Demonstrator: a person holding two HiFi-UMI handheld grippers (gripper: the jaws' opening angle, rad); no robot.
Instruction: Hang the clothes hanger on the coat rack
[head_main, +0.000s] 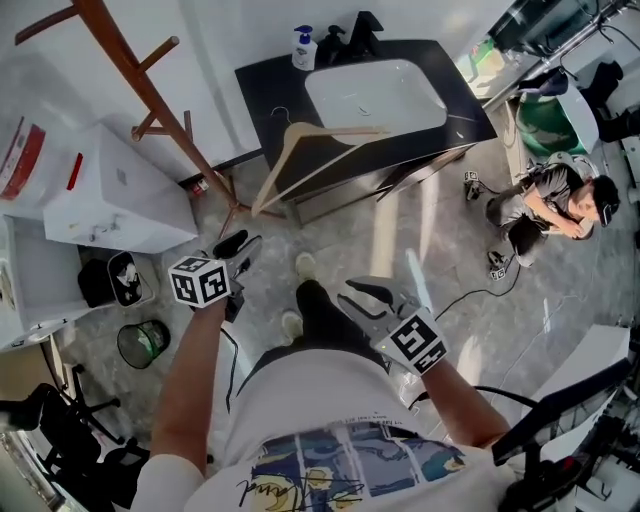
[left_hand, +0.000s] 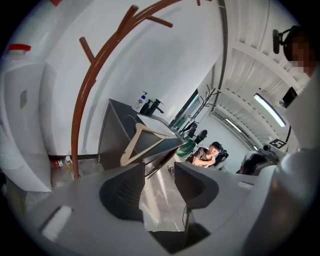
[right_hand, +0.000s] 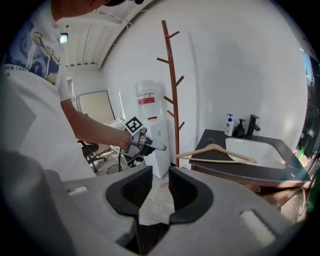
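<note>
A wooden clothes hanger (head_main: 312, 152) lies on the dark sink counter (head_main: 268, 92), its left arm sticking out past the counter's front edge. The brown wooden coat rack (head_main: 130, 70) stands left of the counter against the white wall. My left gripper (head_main: 240, 246) hangs low in front of the rack's foot, open and empty. My right gripper (head_main: 362, 294) is further right, also open and empty. The left gripper view shows the hanger (left_hand: 142, 142) and rack (left_hand: 100, 70) beyond the parted jaws. The right gripper view has the hanger (right_hand: 215, 152), rack (right_hand: 170, 90) and left gripper (right_hand: 150, 144).
A white basin (head_main: 375, 92), a soap bottle (head_main: 304, 48) and a black tap (head_main: 360, 35) are on the counter. A white water dispenser (head_main: 115, 190) stands left of the rack, with a mesh bin (head_main: 143, 343) near it. A person (head_main: 550, 200) sits on the floor at right; cables trail there.
</note>
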